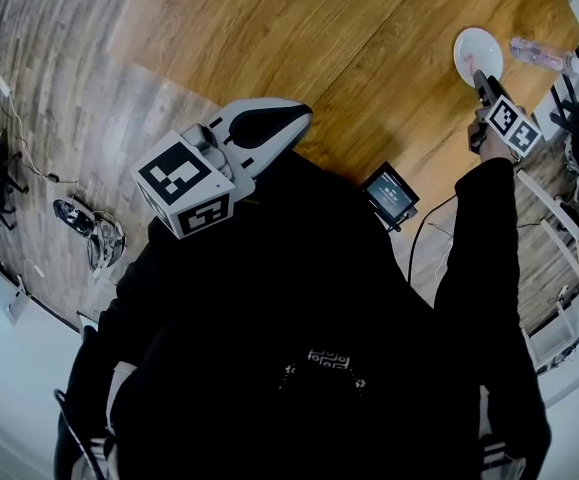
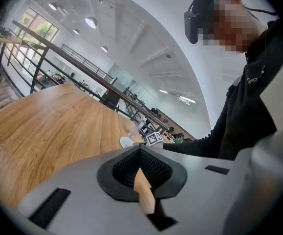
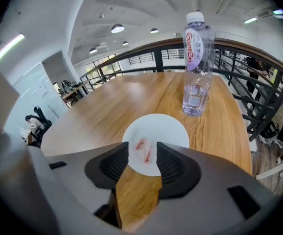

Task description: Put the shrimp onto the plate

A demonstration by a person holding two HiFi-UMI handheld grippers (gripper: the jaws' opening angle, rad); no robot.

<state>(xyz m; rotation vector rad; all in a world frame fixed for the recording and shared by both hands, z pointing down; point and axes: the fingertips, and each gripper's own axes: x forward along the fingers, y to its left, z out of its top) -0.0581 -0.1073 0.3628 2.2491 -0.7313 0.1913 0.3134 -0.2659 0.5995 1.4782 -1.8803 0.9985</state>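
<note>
Shrimp on the plate, right gripper open above it
The pink shrimp lies on the white plate on the wooden counter, near a water bottle; the right gripper's jaws stand wide apart, gripping nothing. The left gripper, near the person's chest, has its jaws closed together, empty

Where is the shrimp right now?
In the right gripper view the shrimp lies on the white plate, a bit left of its middle; the bottle stands behind the plate to the right.
</note>
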